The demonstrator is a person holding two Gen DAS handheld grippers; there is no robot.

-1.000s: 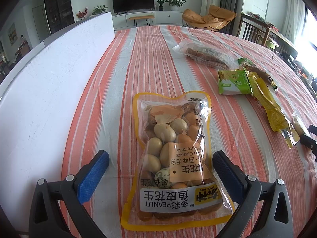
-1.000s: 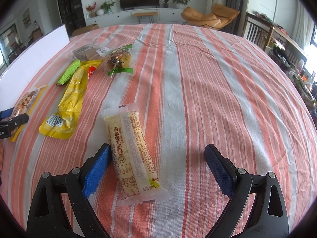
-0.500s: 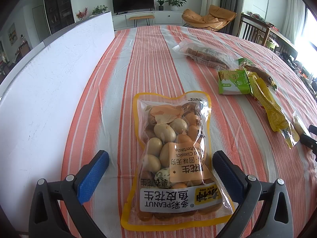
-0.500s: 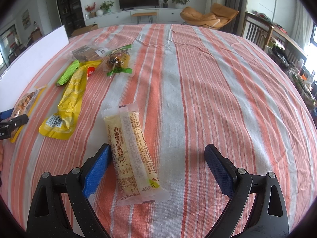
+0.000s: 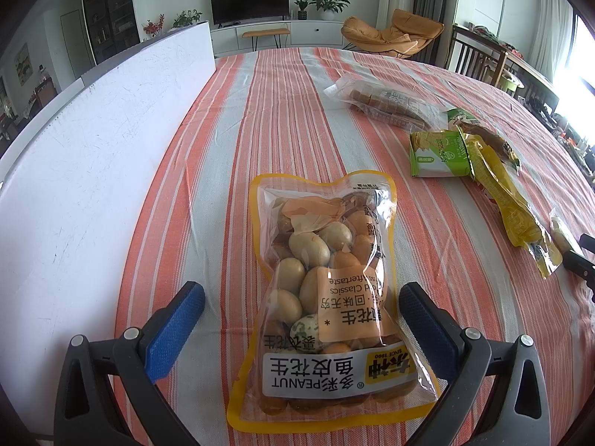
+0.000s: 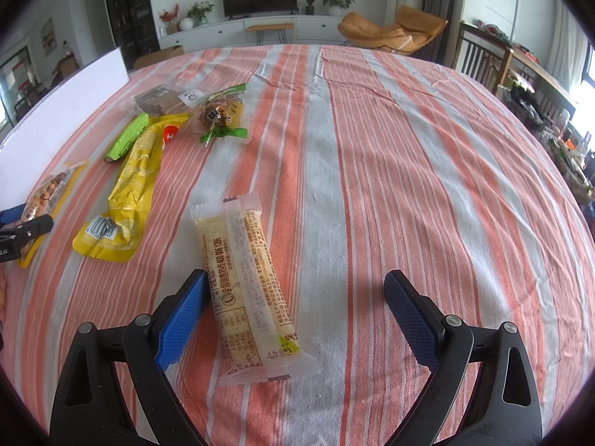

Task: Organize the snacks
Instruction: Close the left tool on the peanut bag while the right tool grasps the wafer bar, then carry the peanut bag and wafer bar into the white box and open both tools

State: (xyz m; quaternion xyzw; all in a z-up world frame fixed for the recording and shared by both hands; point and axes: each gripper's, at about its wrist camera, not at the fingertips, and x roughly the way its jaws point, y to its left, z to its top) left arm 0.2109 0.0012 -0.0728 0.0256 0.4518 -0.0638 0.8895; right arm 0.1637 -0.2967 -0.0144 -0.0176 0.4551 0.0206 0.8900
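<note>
A yellow-edged clear bag of coated peanuts (image 5: 327, 290) lies flat on the striped tablecloth, its near end between the blue pads of my left gripper (image 5: 301, 316), which stands open and apart from it. My right gripper (image 6: 295, 304) is open too; a long pale snack bar in a clear wrapper (image 6: 245, 278) lies between its fingers, close to the left pad. A yellow pouch (image 6: 130, 189), a green pack (image 6: 128, 135), a brown-cake bag (image 6: 219, 115) and a bag of brown squares (image 6: 160, 98) lie further back left.
A white box wall (image 5: 93, 156) runs along the left of the table. In the left wrist view the green pack (image 5: 438, 152), yellow pouch (image 5: 509, 200) and squares bag (image 5: 386, 102) lie at right. Chairs stand beyond the table's right edge.
</note>
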